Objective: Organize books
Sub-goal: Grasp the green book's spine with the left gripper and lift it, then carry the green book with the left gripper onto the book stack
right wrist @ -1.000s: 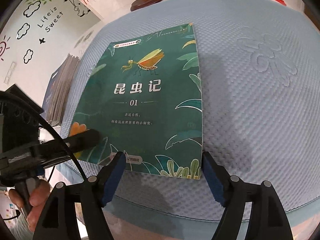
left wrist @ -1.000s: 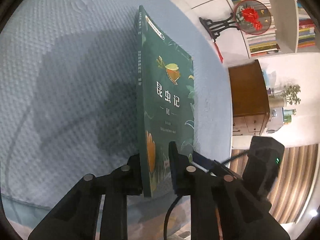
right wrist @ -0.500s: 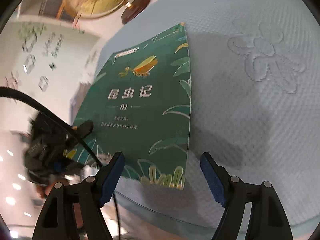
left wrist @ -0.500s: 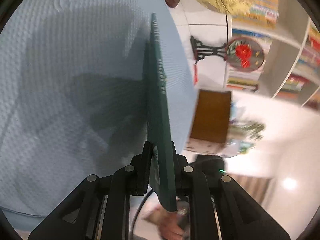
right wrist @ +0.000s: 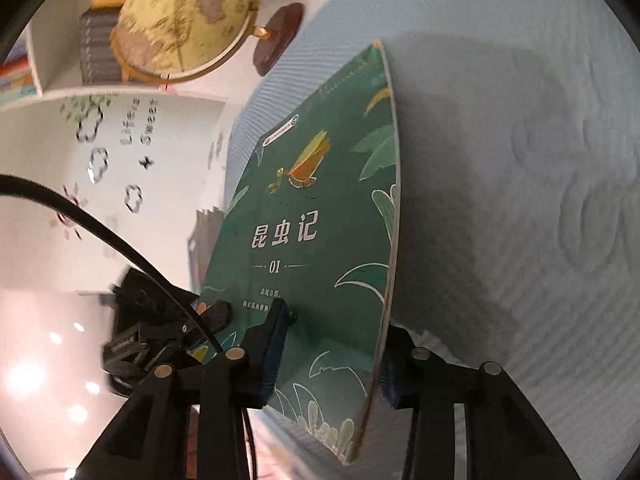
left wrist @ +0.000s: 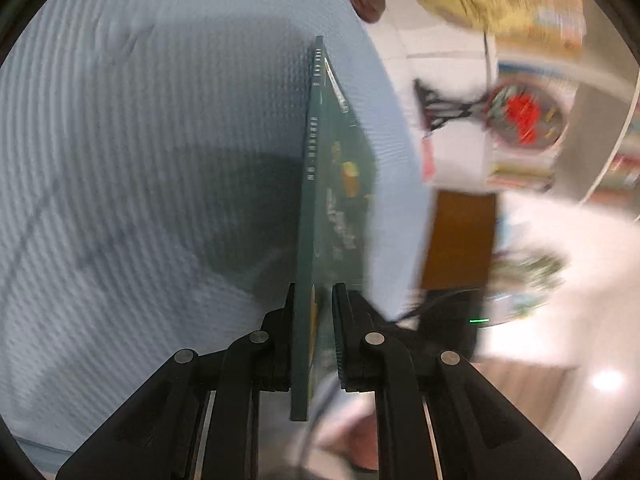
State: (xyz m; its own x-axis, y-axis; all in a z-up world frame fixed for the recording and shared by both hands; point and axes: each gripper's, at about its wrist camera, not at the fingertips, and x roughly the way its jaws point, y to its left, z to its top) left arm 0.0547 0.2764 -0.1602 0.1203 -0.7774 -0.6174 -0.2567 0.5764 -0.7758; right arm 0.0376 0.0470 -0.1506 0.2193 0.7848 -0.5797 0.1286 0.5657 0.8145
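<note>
1. While lifted edge-on above the blue mattress (left wrist: 140, 160), the green book (left wrist: 320, 208) sits clamped at its lower spine corner in the left gripper (left wrist: 314, 320).
2. Right gripper (right wrist: 332, 344): jaws spread wide, straddling the book's (right wrist: 320, 248) lower edge; contact unclear.
3. Globe (right wrist: 180, 20) behind.

A home bedroom or study: a pale blue quilted mattress (right wrist: 520, 200) fills the middle. Beyond its far edge stand a desk globe (right wrist: 180, 20), white bookshelves (left wrist: 600, 140) packed with books, and a wall with cloud stickers and "Life is Sweet" lettering (right wrist: 138, 124).
</note>
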